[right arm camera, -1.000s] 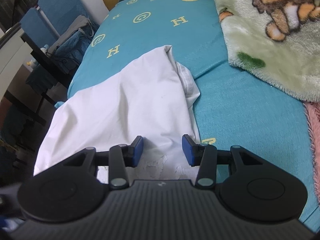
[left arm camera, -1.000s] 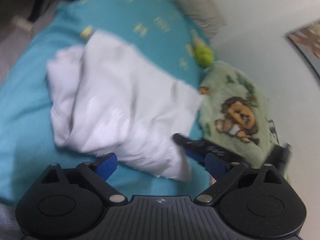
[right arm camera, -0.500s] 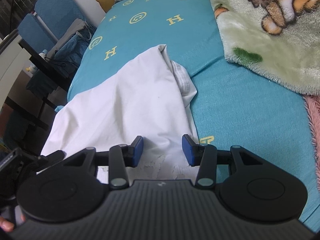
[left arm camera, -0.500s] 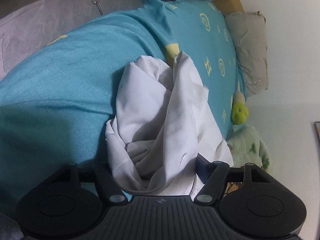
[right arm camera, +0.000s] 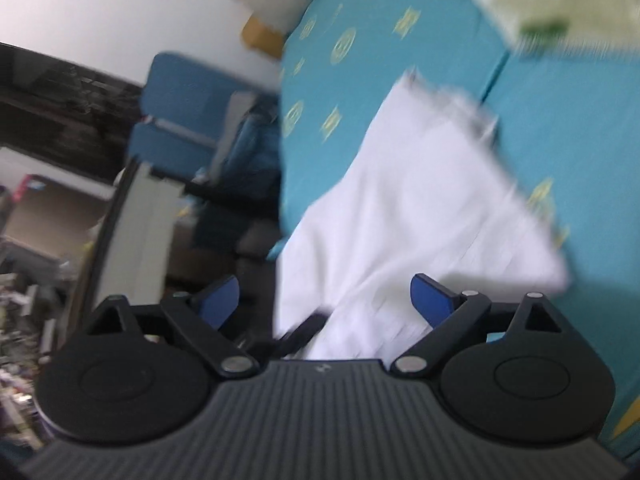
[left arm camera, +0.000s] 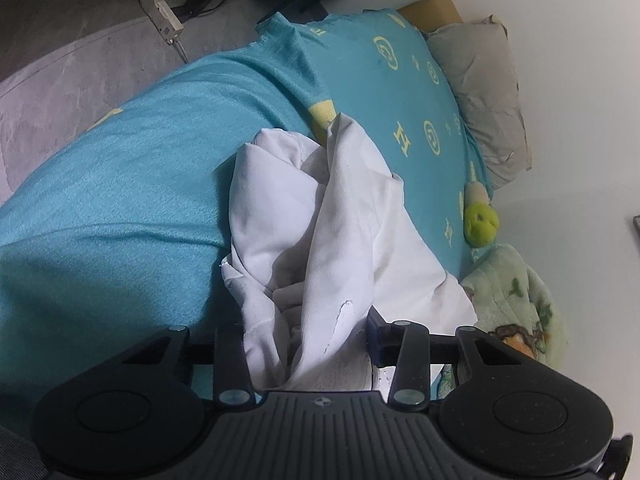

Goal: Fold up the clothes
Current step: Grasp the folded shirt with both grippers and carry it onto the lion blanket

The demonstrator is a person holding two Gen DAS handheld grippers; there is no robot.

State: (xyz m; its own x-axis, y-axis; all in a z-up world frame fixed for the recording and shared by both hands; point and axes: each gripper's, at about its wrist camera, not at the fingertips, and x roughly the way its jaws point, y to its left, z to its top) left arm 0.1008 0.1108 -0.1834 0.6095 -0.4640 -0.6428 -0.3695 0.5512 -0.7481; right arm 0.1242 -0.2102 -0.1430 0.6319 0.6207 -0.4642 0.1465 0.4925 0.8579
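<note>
A white garment (left arm camera: 344, 216) lies bunched and creased on the teal bedsheet (left arm camera: 120, 184). In the left wrist view its near end is gathered between the fingers of my left gripper (left arm camera: 304, 340), which is shut on it; the cloth hides the left finger. The right wrist view is motion-blurred. There the white garment (right arm camera: 420, 184) spreads flat over the sheet near the bed's edge. My right gripper (right arm camera: 324, 300) hovers over its near end, open wide, its blue pads (right arm camera: 430, 294) holding nothing.
A grey pillow (left arm camera: 484, 92) and a green plush toy (left arm camera: 480, 222) sit at the head of the bed. A pale green fleece blanket (left arm camera: 516, 292) lies by the wall. Beside the bed are a blue chair (right arm camera: 188, 92) with clothes and grey floor (left arm camera: 60, 68).
My left gripper swung round and shut on the garment's bunched end. My right gripper let go of the cloth, opened wide and is moving fast away from the edge it held.
</note>
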